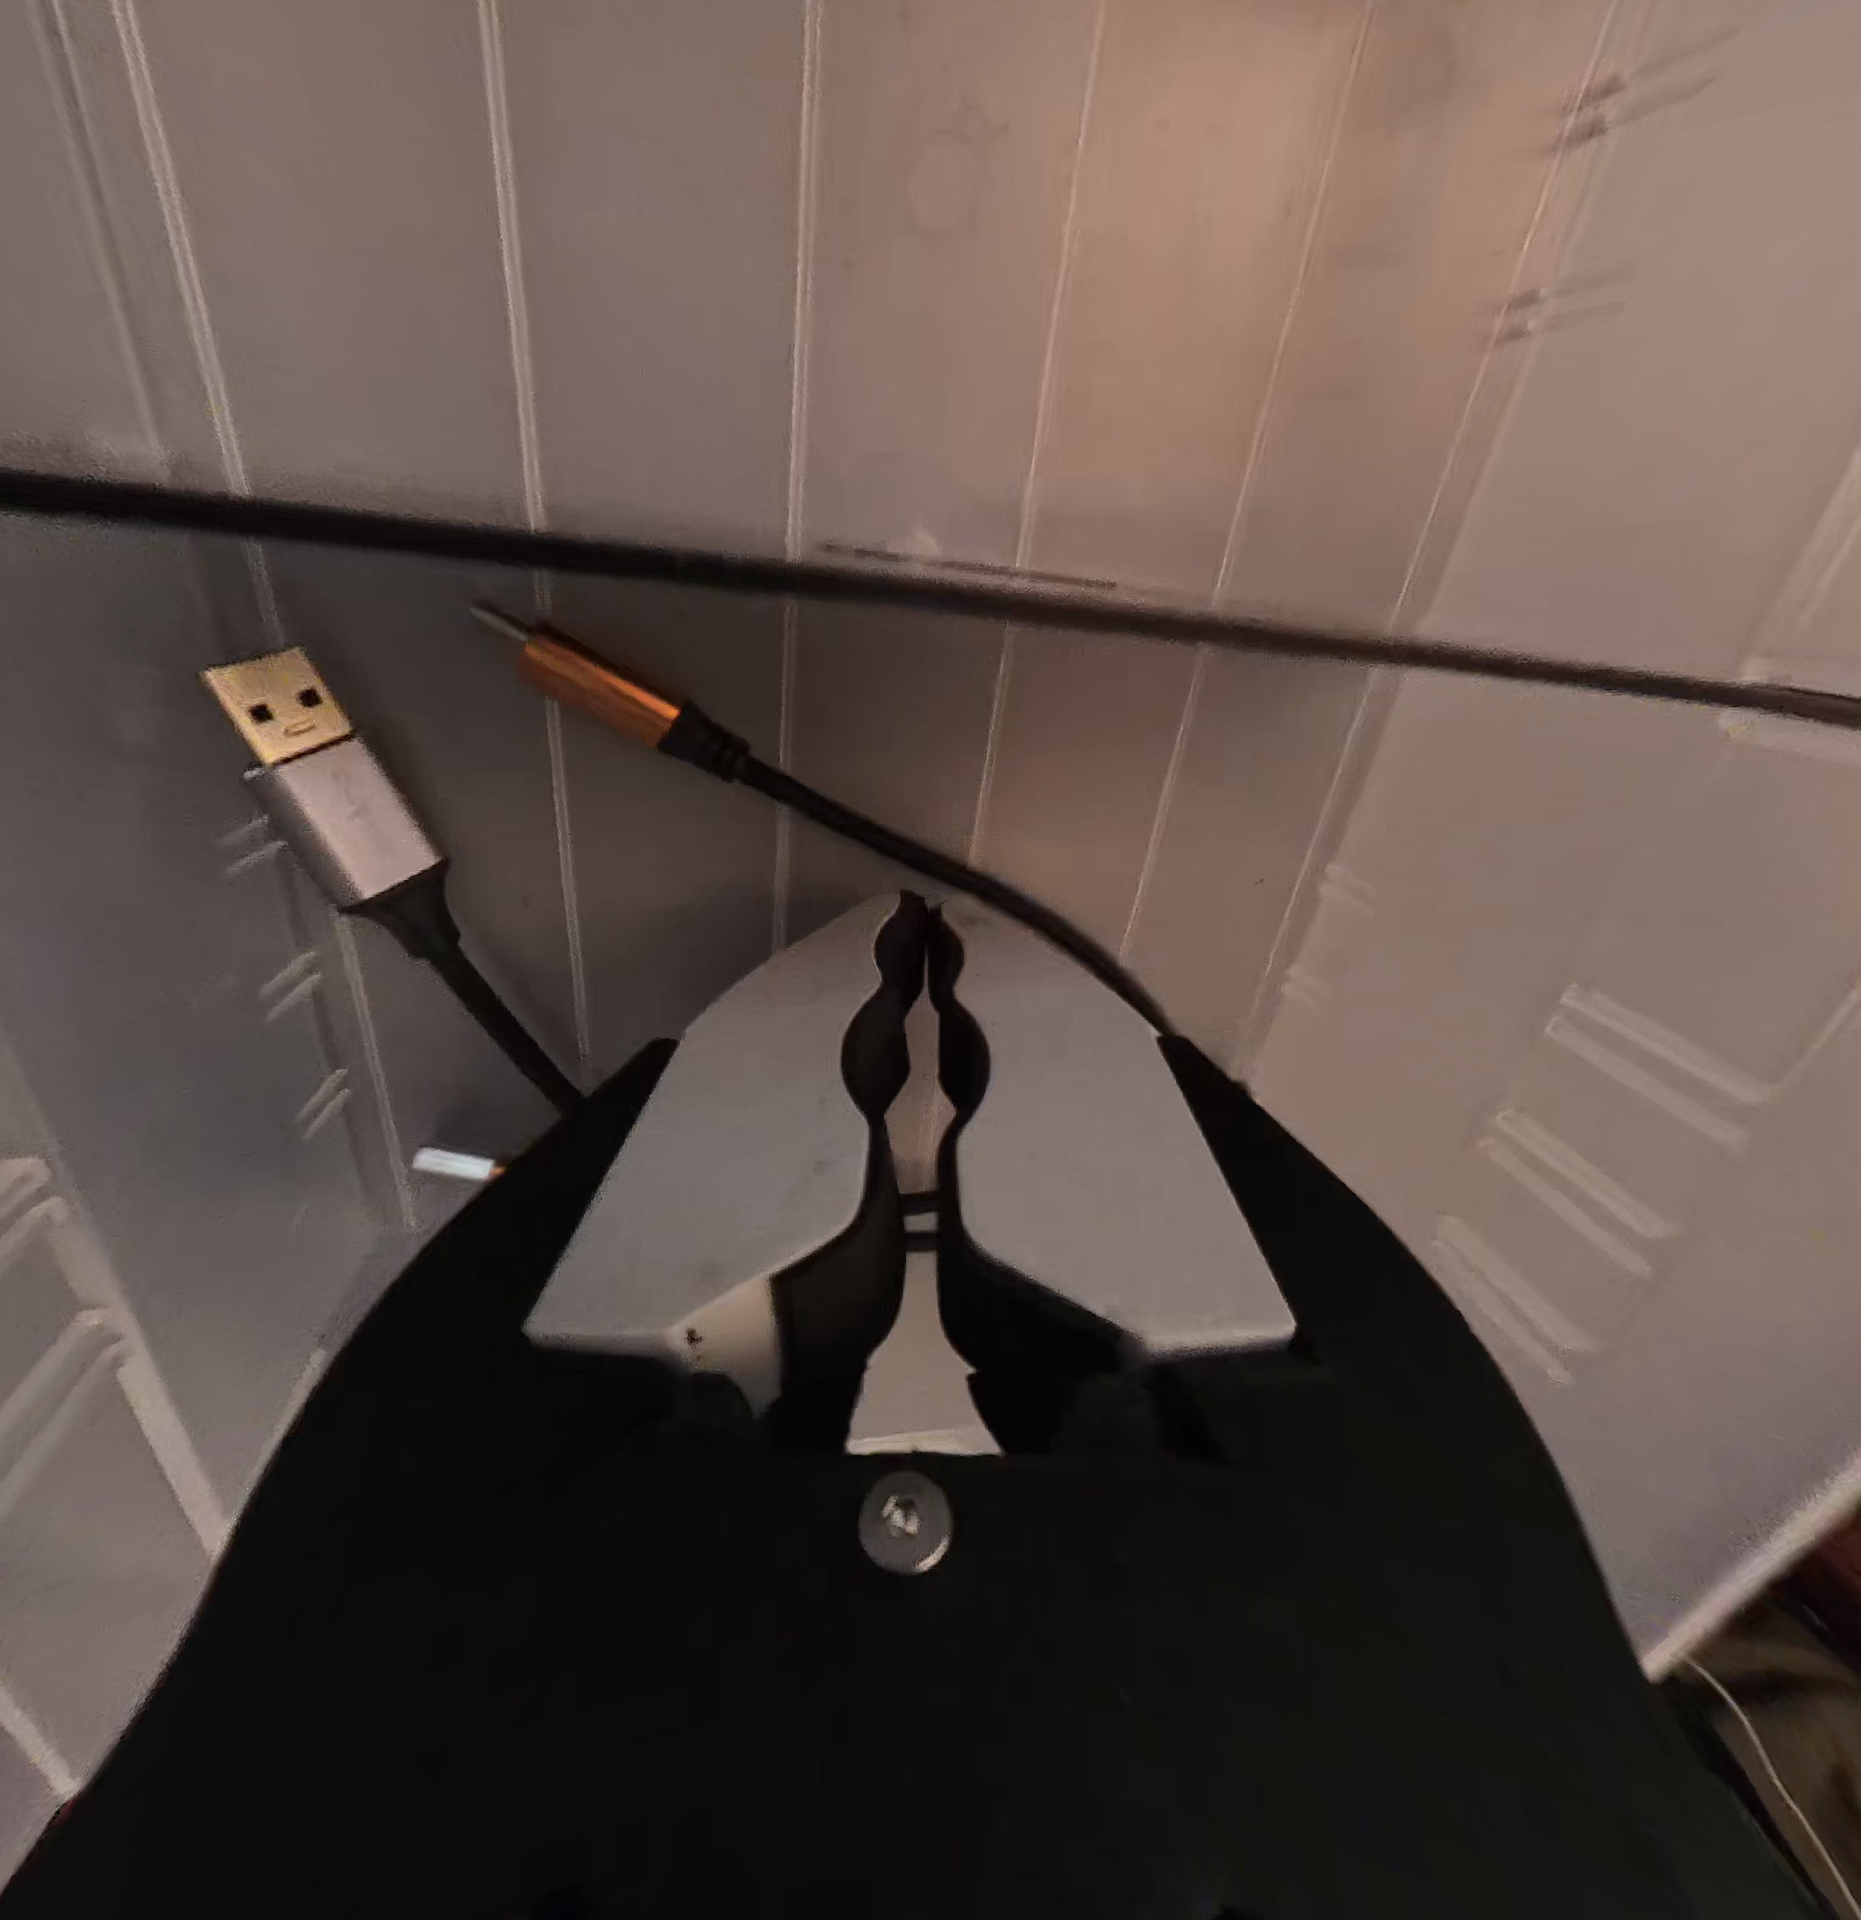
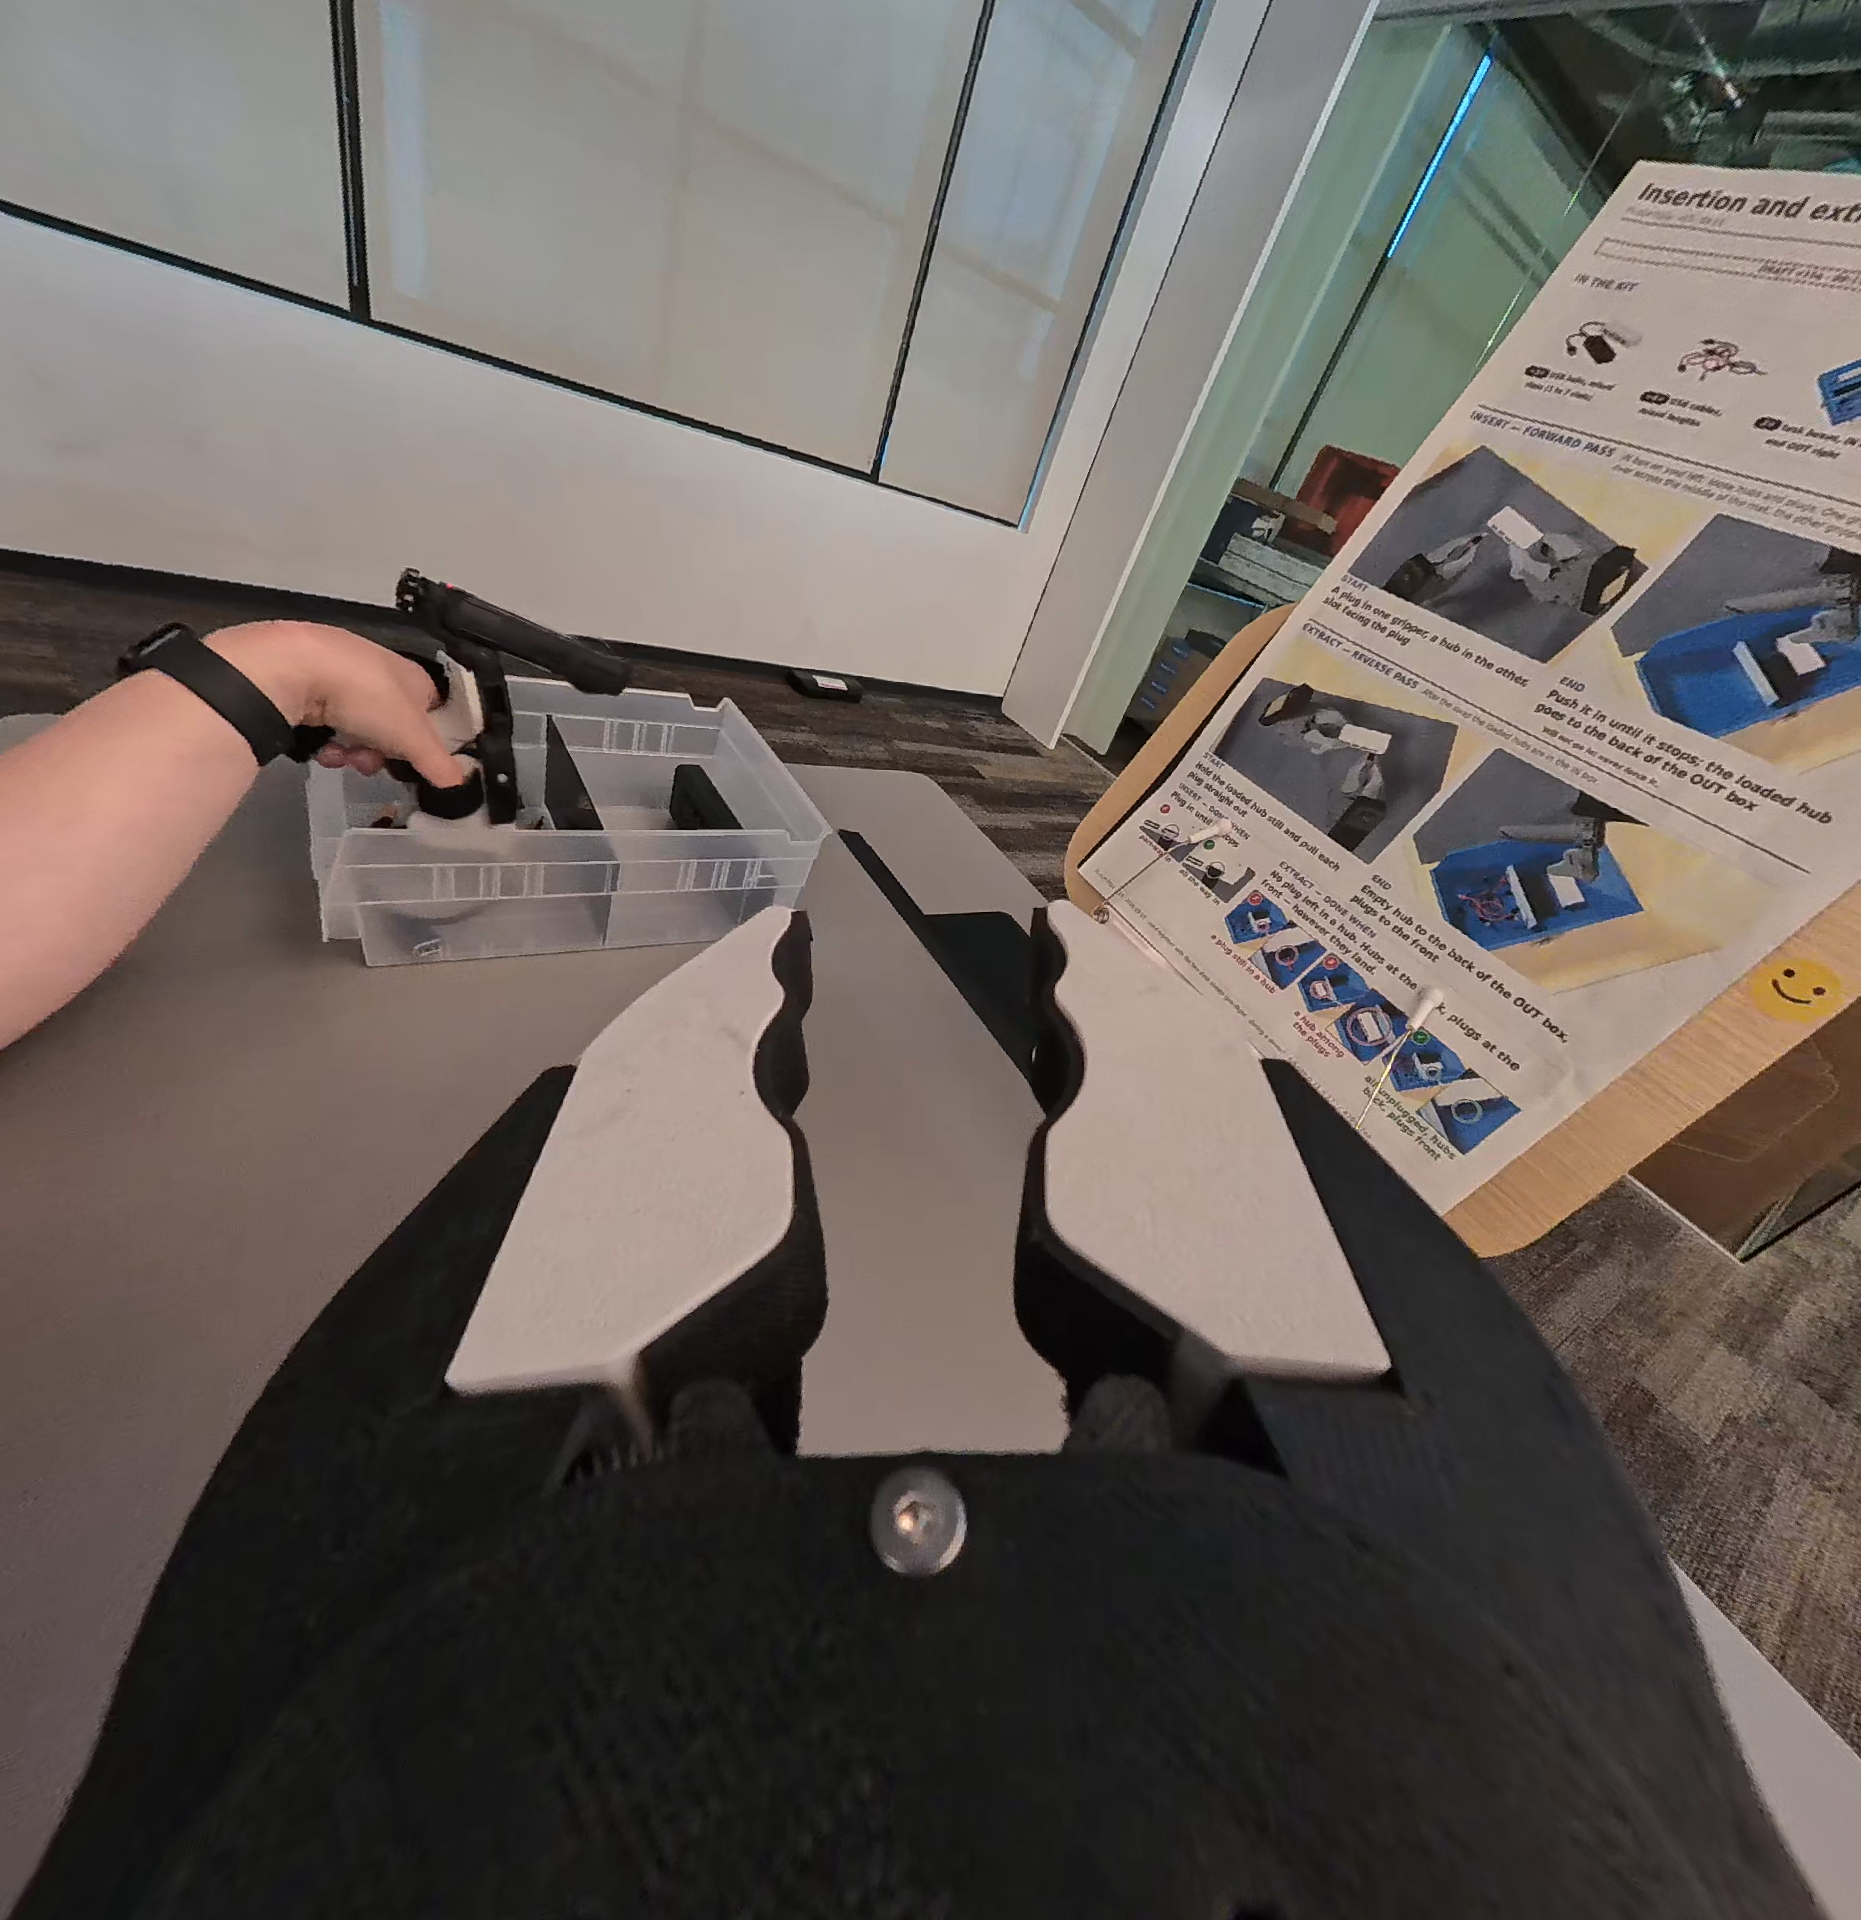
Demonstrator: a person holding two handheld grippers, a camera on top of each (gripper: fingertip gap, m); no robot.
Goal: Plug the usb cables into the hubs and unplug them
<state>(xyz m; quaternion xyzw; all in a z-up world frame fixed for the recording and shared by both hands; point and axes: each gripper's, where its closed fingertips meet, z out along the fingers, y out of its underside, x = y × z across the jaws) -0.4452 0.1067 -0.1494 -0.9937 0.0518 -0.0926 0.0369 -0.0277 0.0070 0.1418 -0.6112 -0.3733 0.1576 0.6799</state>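
My left gripper (image 1: 926, 920) is down inside a clear plastic box (image 2: 573, 883) and is shut; nothing shows between its fingertips. A silver USB plug with a gold tip (image 1: 313, 769) lies on the box floor to its left. An orange-sleeved plug (image 1: 604, 686) lies ahead, and its black cable (image 1: 957, 883) curves past the right finger. In the right wrist view a hand holds the left gripper (image 2: 458, 790) in the box's left compartment. A black hub (image 2: 702, 795) stands in the right compartment. My right gripper (image 2: 921, 920) is open and empty above the grey table (image 2: 282, 1143).
A black divider (image 2: 567, 790) splits the box. A small white plug end (image 1: 453, 1162) peeks out by my left finger. A black flat piece (image 2: 967, 935) lies on the table ahead of my right gripper. An instruction sheet on a wooden board (image 2: 1528, 727) leans at the right. Some 50 centimetres of space lies between my two pairs of fingers.
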